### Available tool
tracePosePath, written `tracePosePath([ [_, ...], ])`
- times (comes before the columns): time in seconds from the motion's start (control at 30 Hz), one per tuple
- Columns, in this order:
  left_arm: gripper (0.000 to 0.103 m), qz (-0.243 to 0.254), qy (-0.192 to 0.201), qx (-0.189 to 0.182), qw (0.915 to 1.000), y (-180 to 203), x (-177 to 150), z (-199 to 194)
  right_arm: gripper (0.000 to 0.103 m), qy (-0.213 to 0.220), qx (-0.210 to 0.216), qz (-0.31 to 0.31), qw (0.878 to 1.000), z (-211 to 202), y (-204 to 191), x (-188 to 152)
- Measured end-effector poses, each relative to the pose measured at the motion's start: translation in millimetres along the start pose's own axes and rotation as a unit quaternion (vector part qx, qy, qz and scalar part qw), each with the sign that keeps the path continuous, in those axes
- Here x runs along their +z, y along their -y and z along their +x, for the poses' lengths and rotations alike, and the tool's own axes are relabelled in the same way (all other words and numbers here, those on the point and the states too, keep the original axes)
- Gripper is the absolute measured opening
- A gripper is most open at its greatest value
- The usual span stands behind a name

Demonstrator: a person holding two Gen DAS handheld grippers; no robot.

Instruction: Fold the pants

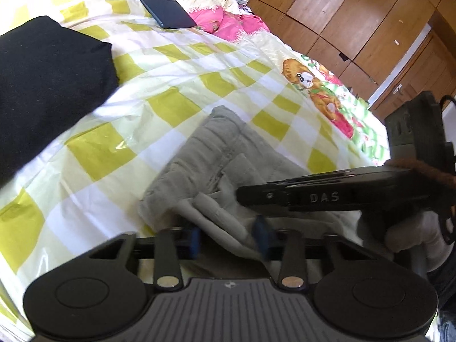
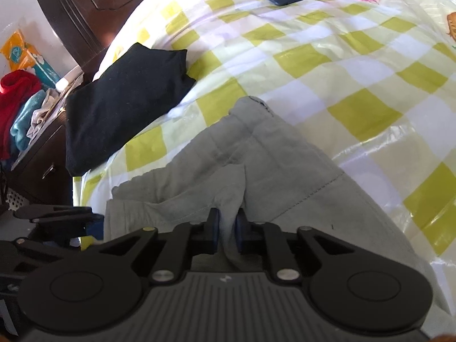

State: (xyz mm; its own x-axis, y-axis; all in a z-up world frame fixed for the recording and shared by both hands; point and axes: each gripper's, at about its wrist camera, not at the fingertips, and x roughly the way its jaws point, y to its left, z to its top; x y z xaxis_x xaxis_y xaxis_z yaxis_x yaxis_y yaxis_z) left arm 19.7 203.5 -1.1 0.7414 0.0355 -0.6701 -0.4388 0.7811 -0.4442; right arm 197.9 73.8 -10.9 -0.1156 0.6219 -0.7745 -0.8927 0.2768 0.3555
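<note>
Grey pants [image 1: 205,154] lie crumpled on the yellow-checked bedsheet [image 1: 159,91]. In the left wrist view my left gripper [image 1: 229,239] is at the bottom, its blue pads a short way apart with a bunched fold of the pants between them. The pads do not clearly press on that fold. My right gripper [image 1: 242,196] comes in from the right, held by a gloved hand [image 1: 404,233]. In the right wrist view the right gripper [image 2: 228,229] is shut on a pinched ridge of the grey pants [image 2: 256,148]. The left gripper [image 2: 57,216] shows at the left edge.
A folded black garment [image 2: 122,108] lies on the bed to the left of the pants. A dark flat case [image 1: 165,8] and a pink blanket [image 1: 228,22] are farther back. A wooden wardrobe [image 1: 356,14] stands beyond the bed. A nightstand [image 2: 37,148] piled with clothes stands beside the bed.
</note>
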Motion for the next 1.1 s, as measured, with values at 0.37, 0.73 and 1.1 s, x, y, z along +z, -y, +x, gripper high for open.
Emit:
tracePosePath([
  [0.37, 0.023, 0.025, 0.082, -0.064, 0.9943, 5.8, 22.6, -30.9, 0.005, 0.092, -0.051, -0.013, 0.994, -61.2, -19.4, 34.6],
  [0.73, 0.023, 0.044, 0.033, 0.0, 0.9985, -24.2, -0.8, -24.2, 0.028, 0.072, -0.087, -0.015, 0.993, -2.2, -28.7, 33.6],
  [1.1, 0.035, 0.162, 0.106, -0.018, 0.9809, 22.1, 8.7, -38.5, 0.044, 0.165, -0.215, 0.089, 0.958, -138.2, -2.4, -86.1],
])
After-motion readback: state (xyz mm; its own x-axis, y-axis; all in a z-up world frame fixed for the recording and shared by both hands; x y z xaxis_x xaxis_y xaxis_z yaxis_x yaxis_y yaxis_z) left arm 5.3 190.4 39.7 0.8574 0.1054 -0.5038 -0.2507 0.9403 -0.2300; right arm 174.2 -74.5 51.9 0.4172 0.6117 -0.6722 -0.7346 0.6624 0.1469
